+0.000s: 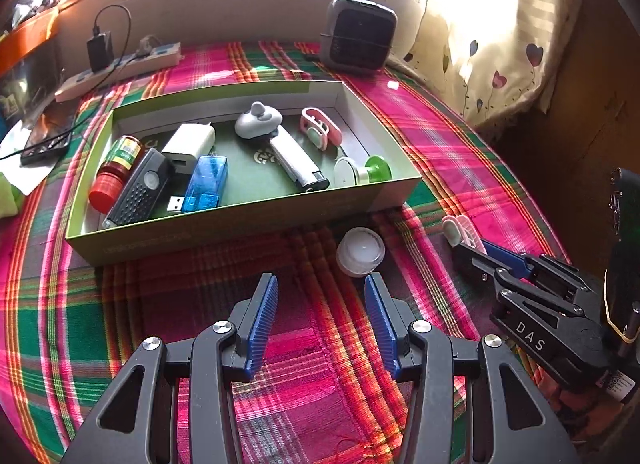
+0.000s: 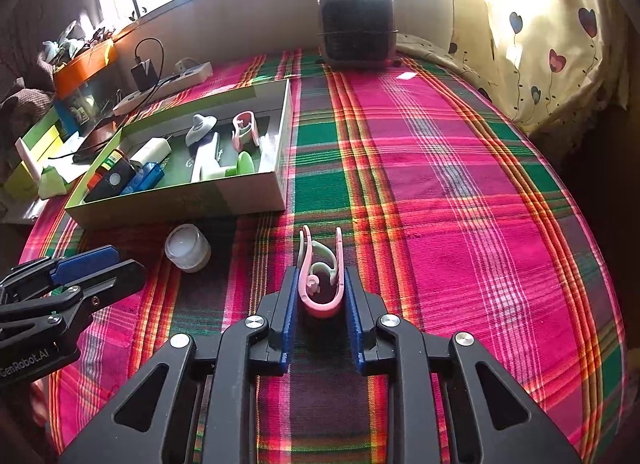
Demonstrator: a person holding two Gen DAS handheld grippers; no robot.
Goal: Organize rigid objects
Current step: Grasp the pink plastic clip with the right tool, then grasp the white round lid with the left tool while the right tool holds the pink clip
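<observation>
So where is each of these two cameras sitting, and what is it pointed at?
Left wrist view: rides on the left claw, looking forward over the plaid cloth at the green box and small white jar; its open fingers show, and the right claw at the right edge.
Right wrist view: rides on the right claw, shut on a pink clip; the left claw shows at the left edge.
Both share the box, the jar and the black heater.

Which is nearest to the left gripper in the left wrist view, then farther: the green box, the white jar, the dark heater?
1. white jar, just ahead of the left gripper, on the cloth.
2. green box, behind the jar.
3. dark heater, far back by the wall.
</observation>
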